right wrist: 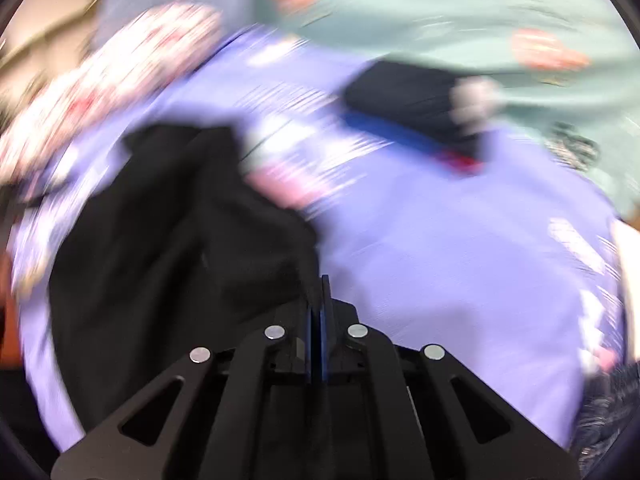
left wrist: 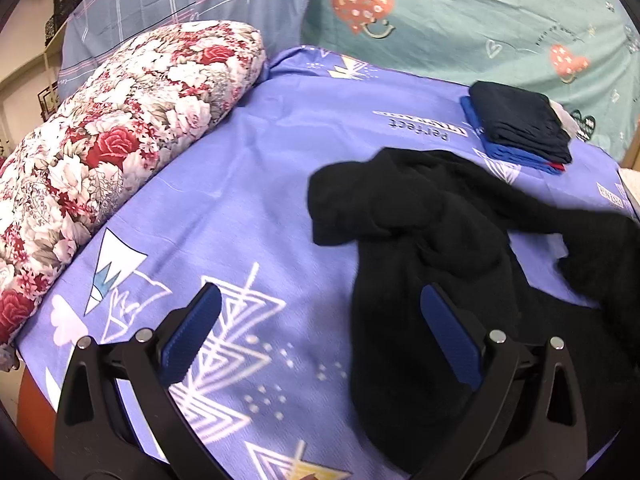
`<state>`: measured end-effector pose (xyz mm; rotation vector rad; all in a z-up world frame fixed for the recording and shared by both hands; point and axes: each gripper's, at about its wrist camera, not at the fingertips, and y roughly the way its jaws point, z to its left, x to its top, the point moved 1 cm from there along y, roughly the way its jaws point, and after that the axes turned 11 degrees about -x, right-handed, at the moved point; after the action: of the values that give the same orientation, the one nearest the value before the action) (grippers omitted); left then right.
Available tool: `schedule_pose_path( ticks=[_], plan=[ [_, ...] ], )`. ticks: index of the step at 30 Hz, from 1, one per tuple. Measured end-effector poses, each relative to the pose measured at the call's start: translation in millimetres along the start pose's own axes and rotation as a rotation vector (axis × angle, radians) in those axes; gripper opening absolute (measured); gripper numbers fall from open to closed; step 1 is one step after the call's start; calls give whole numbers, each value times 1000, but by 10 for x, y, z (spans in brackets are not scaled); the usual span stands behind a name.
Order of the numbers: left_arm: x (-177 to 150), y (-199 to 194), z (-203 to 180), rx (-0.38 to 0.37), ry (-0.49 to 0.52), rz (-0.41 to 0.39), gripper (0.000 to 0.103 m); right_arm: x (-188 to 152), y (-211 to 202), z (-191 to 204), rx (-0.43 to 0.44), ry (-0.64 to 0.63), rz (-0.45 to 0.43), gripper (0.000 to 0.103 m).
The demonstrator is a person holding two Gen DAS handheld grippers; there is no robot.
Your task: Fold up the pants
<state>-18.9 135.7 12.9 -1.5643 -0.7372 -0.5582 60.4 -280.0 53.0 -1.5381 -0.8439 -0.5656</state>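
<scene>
Pants, black, crumpled on lilac bedsheet; open sheet to their left, bounded by floral quilt roll. Folded clothes stack near far edge. Left gripper released, empty. Right gripper clenched at pants' edge; grasp unclear through blur.

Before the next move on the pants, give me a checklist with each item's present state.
1. Left gripper open and empty: ok; its blue pads stand wide apart over the bed.
2. Right gripper shut: ok. Whether it pinches cloth: cannot tell, the right wrist view is blurred.
3. Crumpled black pants spread flat for folding: not ok; they lie bunched on the purple patterned sheet.
4. Clear sheet to spread them: ok, open sheet lies to the pants' left.
5. Stack of folded dark and blue clothes apart from the pants: ok.
6. Rolled floral quilt out of the way: ok, along the sheet's edge.
</scene>
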Motion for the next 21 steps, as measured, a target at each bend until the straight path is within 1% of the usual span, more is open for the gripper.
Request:
schedule_pose_path(
  ticks=[1, 2, 4, 5, 7, 9, 11, 15, 17, 19, 20, 21],
  plan=[
    [46, 34, 26, 0, -7, 5, 101, 62, 51, -327, -74, 78, -20, 3],
    [107, 90, 60, 2, -16, 16, 101, 84, 121, -545, -131, 129, -22, 3],
    [194, 211, 85, -1, -26, 46, 101, -28, 345, -997, -269, 226, 29, 3],
    [252, 315, 102, -5, -30, 73, 101, -131, 388, -1077, -278, 251, 46, 3],
    [309, 486, 106, -9, -33, 114, 101, -314, 501, -1096, -258, 263, 73, 3],
    [360, 708, 90, -20, -34, 171, 101, -497, 615, -992, -269, 216, 90, 3],
    [416, 885, 24, -51, -38, 223, 101, -518, 719, -895, -262, 185, 113, 3],
    [702, 1135, -271, -160, 1, 260, 101, -506, 699, -881, -247, 188, 87, 4],
    [848, 1277, -359, -193, -4, 279, 101, -513, 699, -914, -239, 194, 85, 4],
    [1001, 1497, -400, -278, -78, 321, 101, -510, 701, -904, -235, 198, 87, 4],
    [1039, 1586, -419, -308, -110, 339, 101, -516, 704, -910, -232, 201, 87, 4],
    [1092, 1728, -433, -360, -162, 377, 101, -507, 705, -913, -230, 203, 86, 4]
  ],
)
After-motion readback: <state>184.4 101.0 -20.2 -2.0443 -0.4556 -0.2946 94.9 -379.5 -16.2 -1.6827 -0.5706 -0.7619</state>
